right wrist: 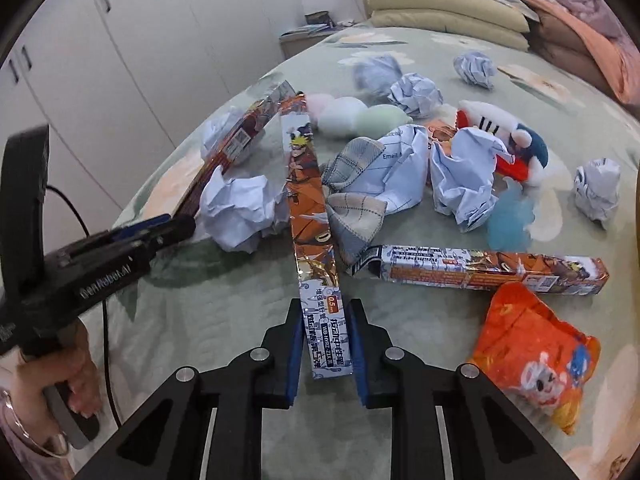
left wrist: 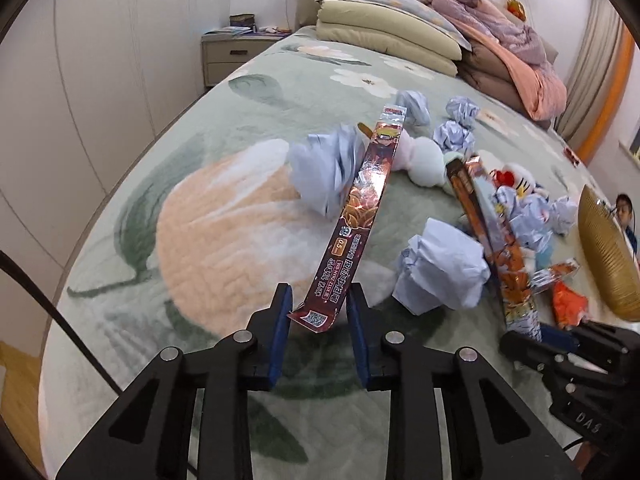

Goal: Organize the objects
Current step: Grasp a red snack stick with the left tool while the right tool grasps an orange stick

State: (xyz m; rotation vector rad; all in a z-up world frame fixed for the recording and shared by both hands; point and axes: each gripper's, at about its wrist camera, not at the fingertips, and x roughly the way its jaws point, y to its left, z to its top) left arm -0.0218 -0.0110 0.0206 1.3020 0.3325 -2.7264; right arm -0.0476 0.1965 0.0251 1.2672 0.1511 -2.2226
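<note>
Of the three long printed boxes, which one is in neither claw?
The box lying flat beside the orange packet. The dark red box is in the left claw, the orange-and-white box in the right claw.

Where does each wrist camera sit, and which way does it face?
Left wrist: on the left gripper, angled down at the green floral bedspread toward the pillows; it grips a dark red foil box.
Right wrist: on the right gripper, facing likewise; it grips an orange cartoon-print box; a hand shows.
Shared: each view shows the other gripper and box.
</note>
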